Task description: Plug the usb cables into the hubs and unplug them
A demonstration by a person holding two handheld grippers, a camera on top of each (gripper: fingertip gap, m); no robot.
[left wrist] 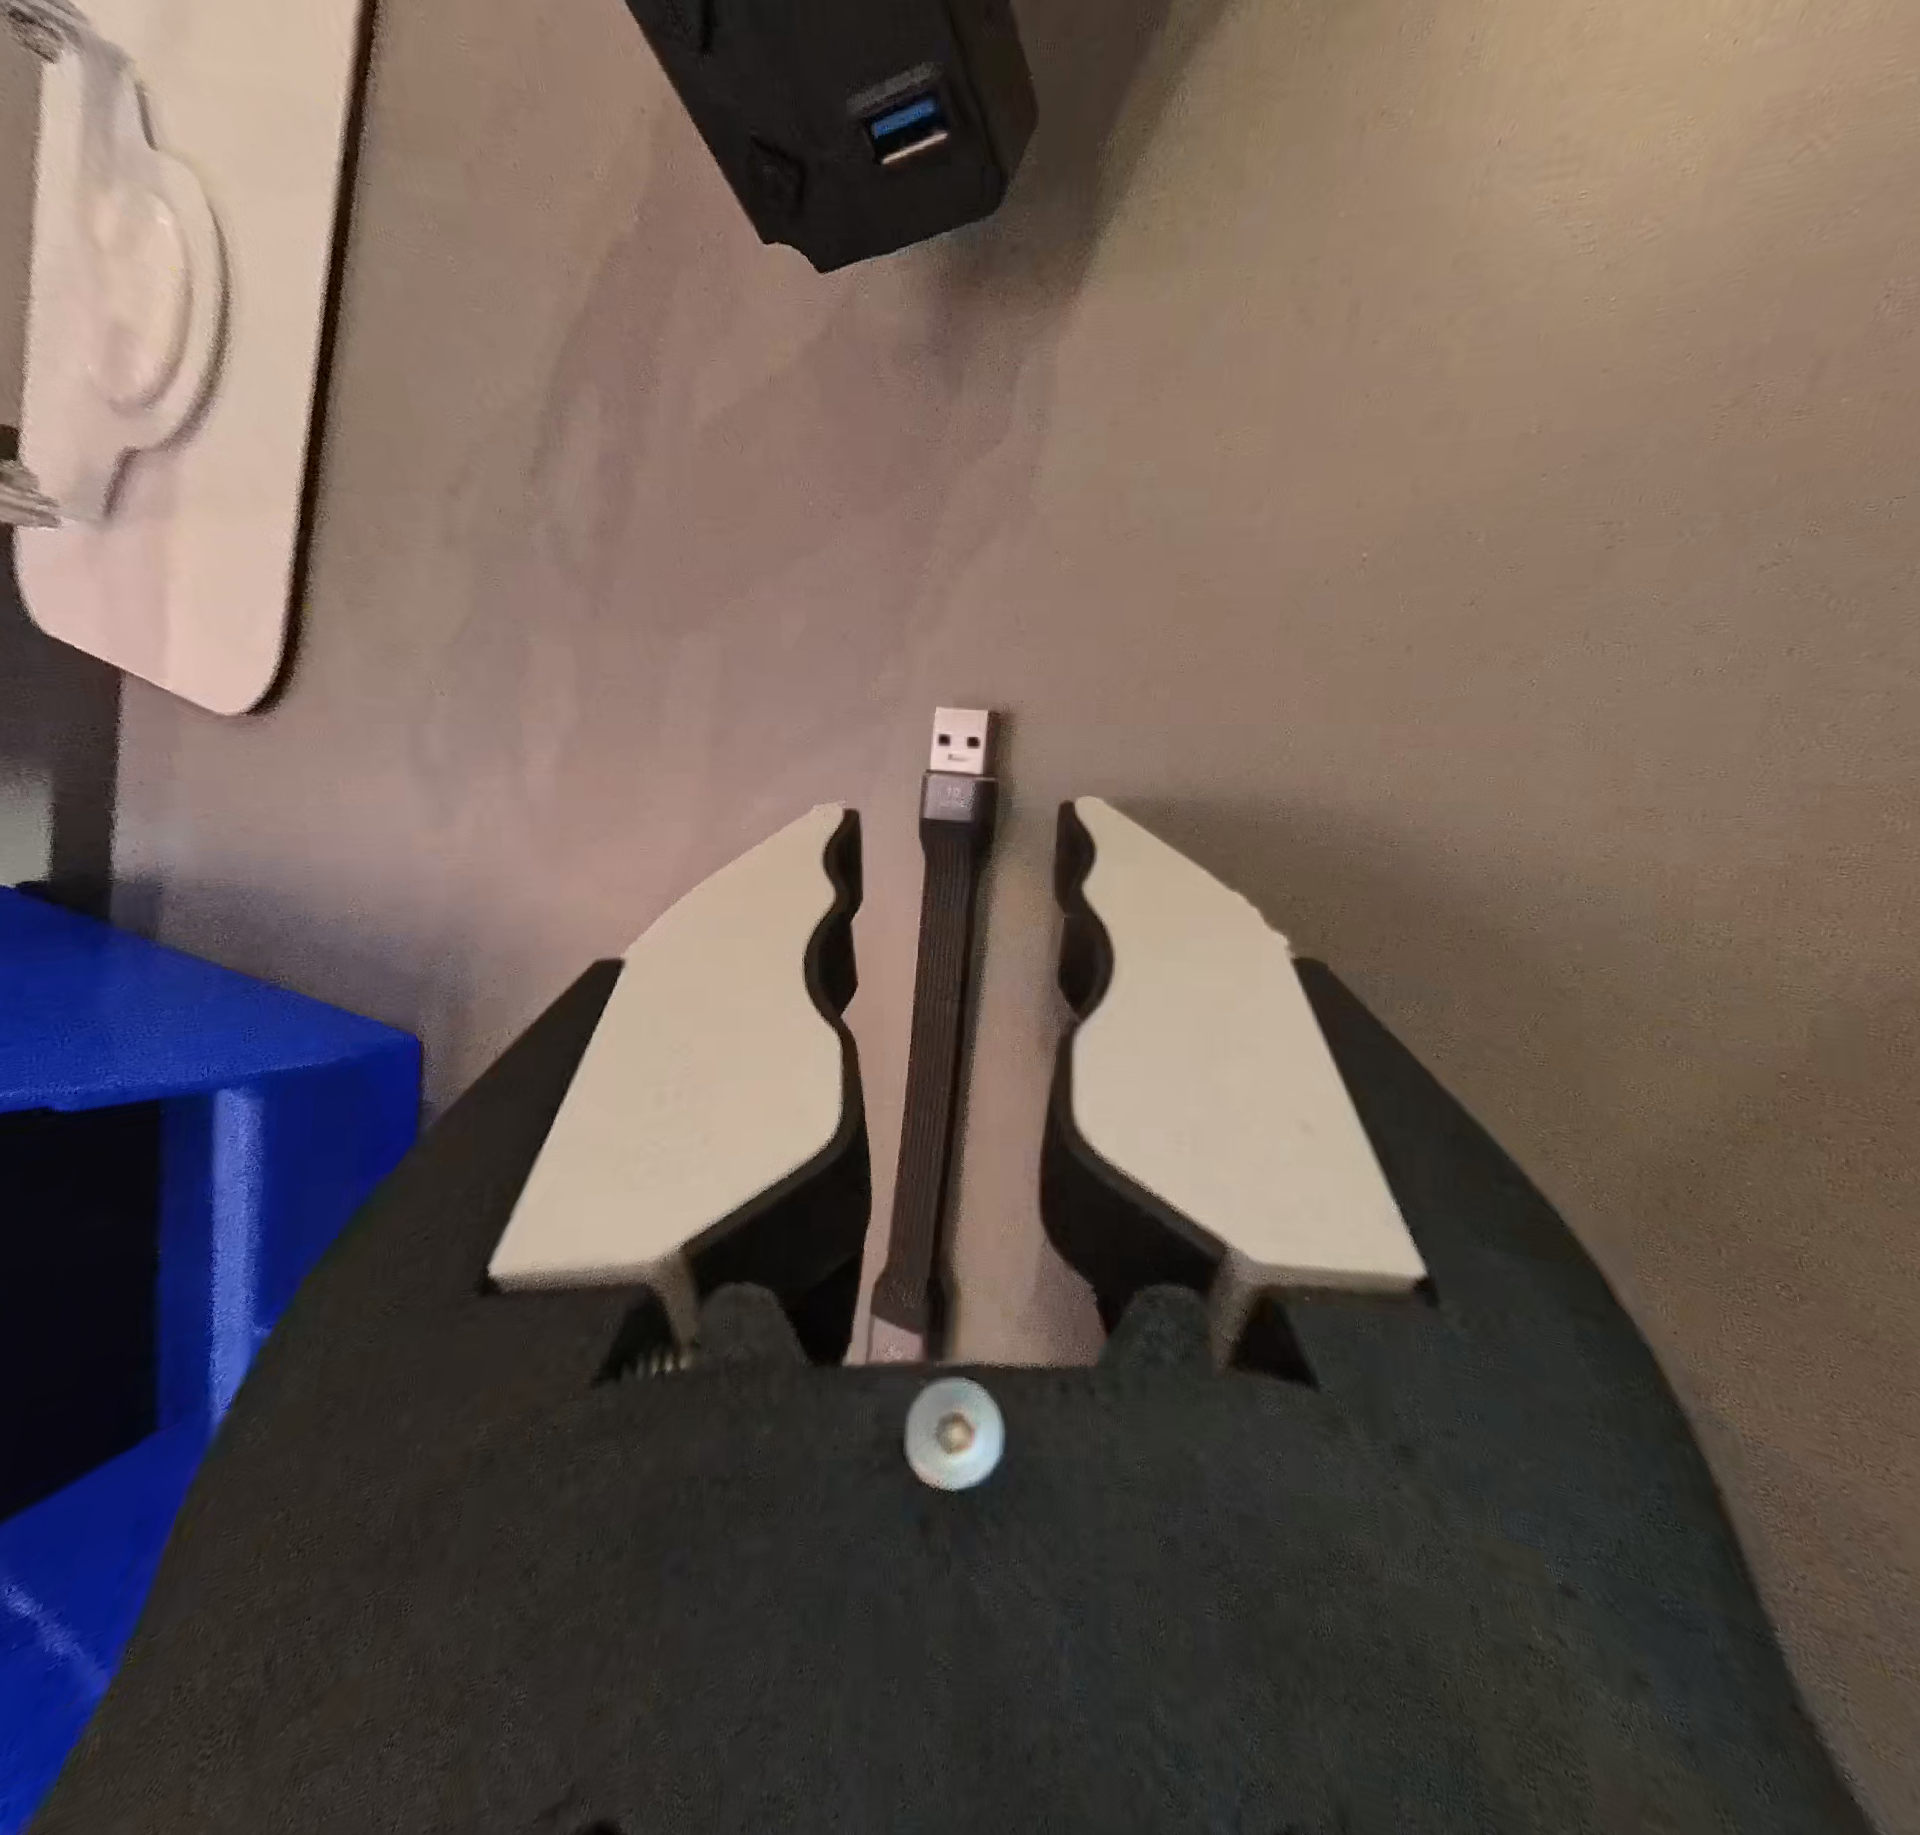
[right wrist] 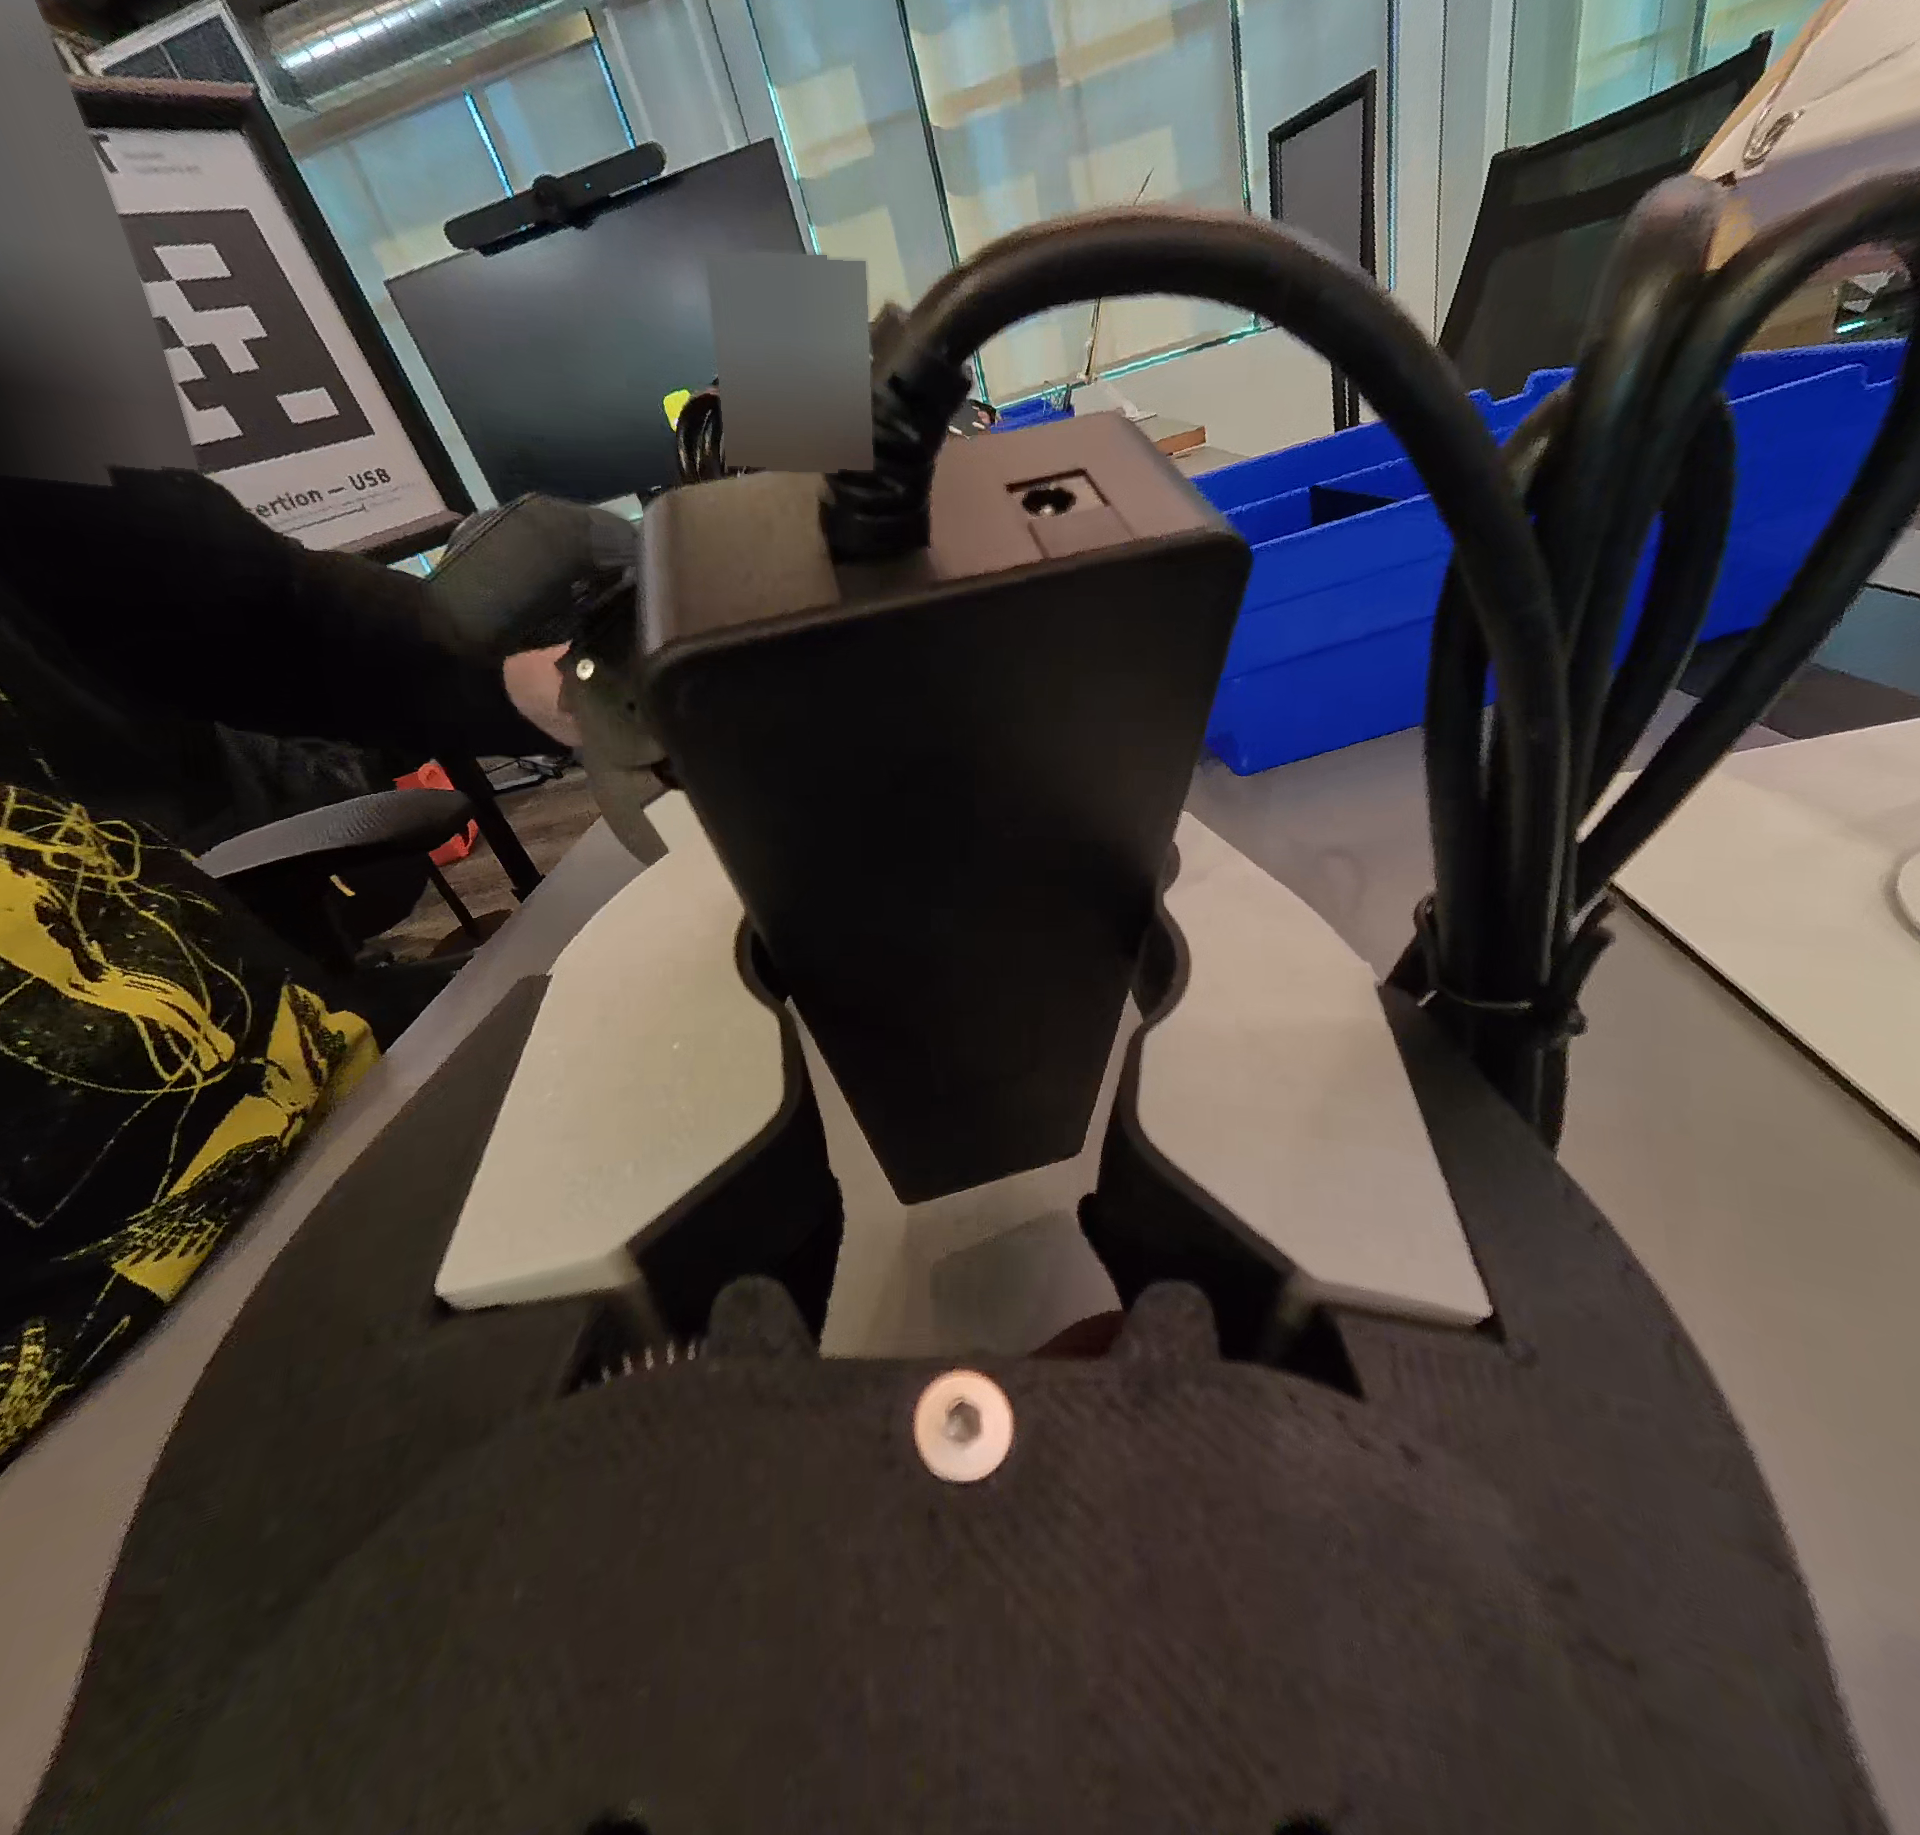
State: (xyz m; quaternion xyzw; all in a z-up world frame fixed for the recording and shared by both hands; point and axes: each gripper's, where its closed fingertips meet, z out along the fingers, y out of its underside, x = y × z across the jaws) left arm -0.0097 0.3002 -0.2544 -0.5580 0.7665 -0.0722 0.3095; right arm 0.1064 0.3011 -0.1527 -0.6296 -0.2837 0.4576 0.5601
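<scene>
In the left wrist view a short black flat USB cable point(left wrist: 940, 1006) with a silver plug point(left wrist: 964, 741) lies on the grey table between my left gripper's fingers. My left gripper point(left wrist: 958, 814) is open, with a gap between each pad and the cable. A black USB hub point(left wrist: 831, 71) with blue ports shows ahead at the top. In the right wrist view my right gripper point(right wrist: 935, 850) is shut on the black hub point(right wrist: 935, 798), gripping its two sides and holding it upright. The hub's thick black cord point(right wrist: 1247, 268) arches to the right.
A blue bin point(left wrist: 156, 1110) stands at the left, also behind the hub point(right wrist: 1455, 580). A white board point(left wrist: 197, 331) lies at the far left. The tied cord bundle point(right wrist: 1507, 850) stands right of the hub. A person's sleeve point(right wrist: 208, 622) reaches in from the left.
</scene>
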